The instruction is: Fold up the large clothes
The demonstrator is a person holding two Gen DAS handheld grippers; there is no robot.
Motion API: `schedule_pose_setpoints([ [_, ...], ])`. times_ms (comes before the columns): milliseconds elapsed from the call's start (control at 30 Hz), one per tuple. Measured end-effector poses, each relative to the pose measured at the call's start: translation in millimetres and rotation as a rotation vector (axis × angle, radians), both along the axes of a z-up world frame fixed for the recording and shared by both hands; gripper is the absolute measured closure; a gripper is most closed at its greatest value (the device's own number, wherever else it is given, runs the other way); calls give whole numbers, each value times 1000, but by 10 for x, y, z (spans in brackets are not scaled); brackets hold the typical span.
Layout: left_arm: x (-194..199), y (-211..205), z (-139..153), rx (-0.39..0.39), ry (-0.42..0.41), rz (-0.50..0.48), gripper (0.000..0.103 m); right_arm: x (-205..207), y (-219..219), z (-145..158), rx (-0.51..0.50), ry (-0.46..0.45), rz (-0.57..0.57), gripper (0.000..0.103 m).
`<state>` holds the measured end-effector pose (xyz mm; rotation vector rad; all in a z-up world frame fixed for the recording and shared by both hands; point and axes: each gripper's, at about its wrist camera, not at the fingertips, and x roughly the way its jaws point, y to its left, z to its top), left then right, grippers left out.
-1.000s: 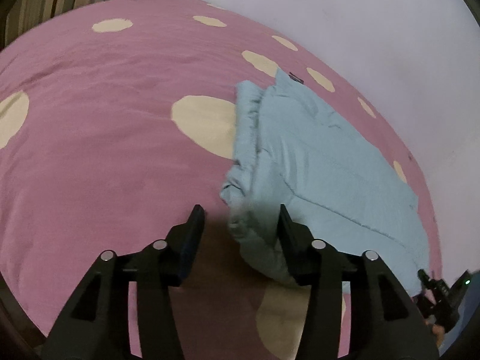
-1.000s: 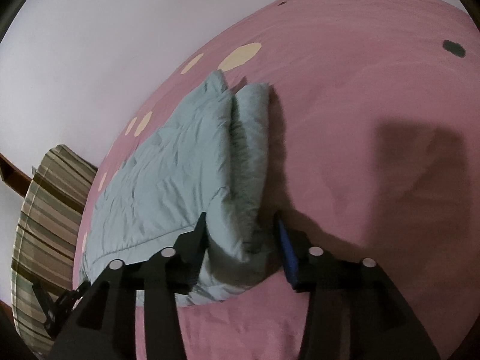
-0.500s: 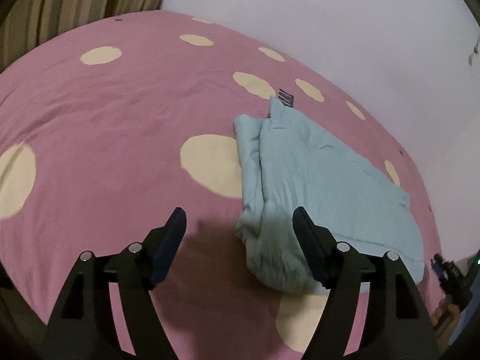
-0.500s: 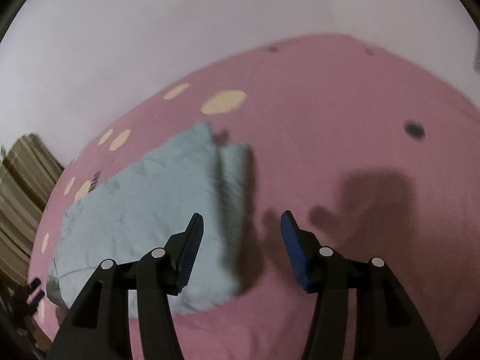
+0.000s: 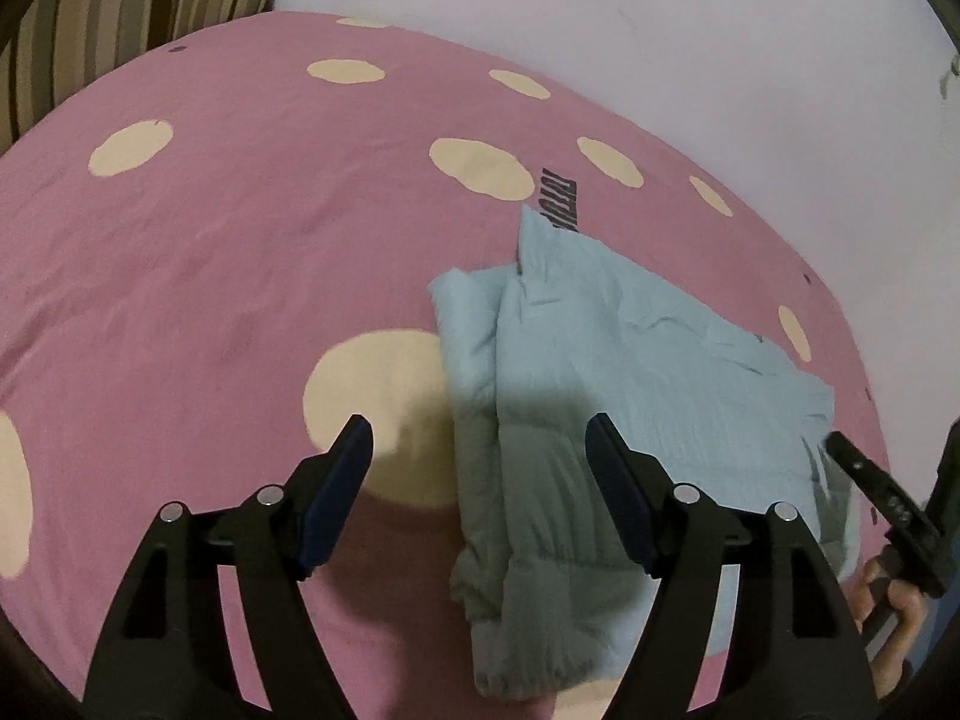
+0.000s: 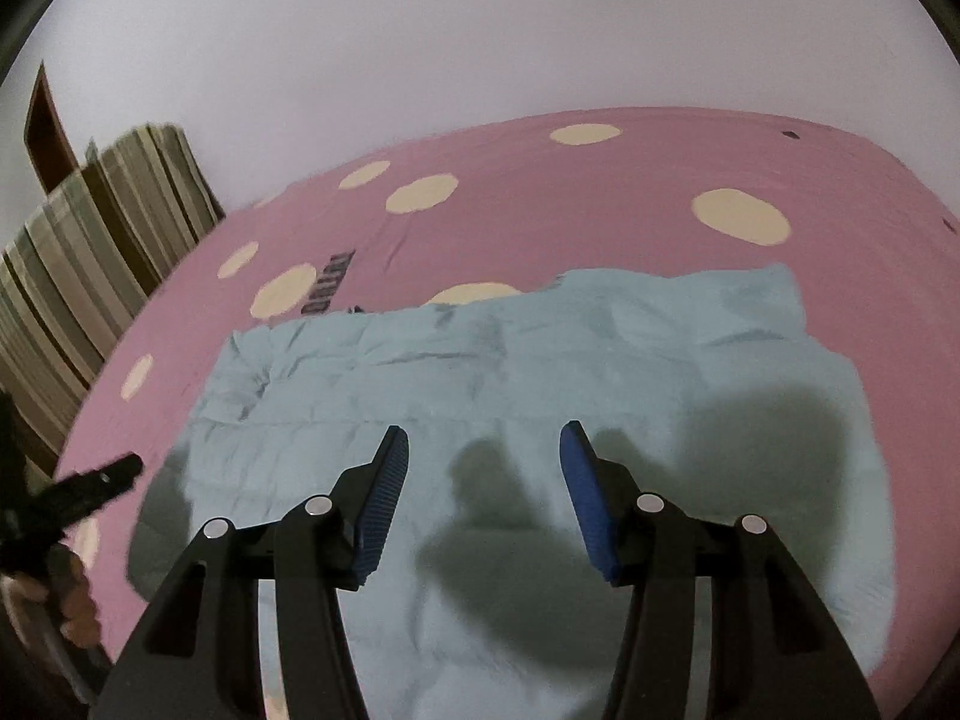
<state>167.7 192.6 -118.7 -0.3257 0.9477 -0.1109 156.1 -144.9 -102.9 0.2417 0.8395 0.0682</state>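
Left gripper (image 5: 477, 450) nearest in its view: jaws apart, nothing between the pads, hanging above the bed. They have just been opening, and the jacket edge that sat between them is let go. Right gripper (image 6: 483, 462) also apart, also just been opening, empty, hovering over the cloth with its shadow on it. The far hand (image 5: 888, 606) shows at the lower right edge of the left view, gripping the other tool's handle.

Just past the fingertips lies the jacket (image 5: 600, 396), pale blue, puffy, folded into a long rectangle on the pink sheet (image 5: 240, 252). In the left view its rolled fold edge runs down the left side, thick and rounded, partly over a cream dot. In the right view the jacket (image 6: 528, 372) spreads wide and flat, wrinkled, the near part under the gripper. Beyond it, more sheet with dots and a dark printed label. Farther still, a striped curtain (image 6: 90, 252) at left and a plain wall (image 6: 480, 30).

Judgement: one fold looks done, both tools free to re-grasp for the next one.

Risks:
- Padded fabric is springy, so the released fold could puff open or slide off line.
- A shallow pinch on the thick rolled edge may catch only the top layer, and the layers would separate when lifted.
- Pads reaching too low could grab the sheet along with the jacket.
- Uneven lift between the two hands would skew the next fold.
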Motion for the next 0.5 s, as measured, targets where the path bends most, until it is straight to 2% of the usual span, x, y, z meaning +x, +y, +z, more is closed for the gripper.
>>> schedule_pose_setpoints([
  [300, 324, -134, -227, 46, 70, -62, 30, 159, 300, -495, -156, 107, 16, 50],
  [500, 463, -199, -416, -22, 138, -115, 30, 150, 350, -605, -203, 118, 20, 50],
])
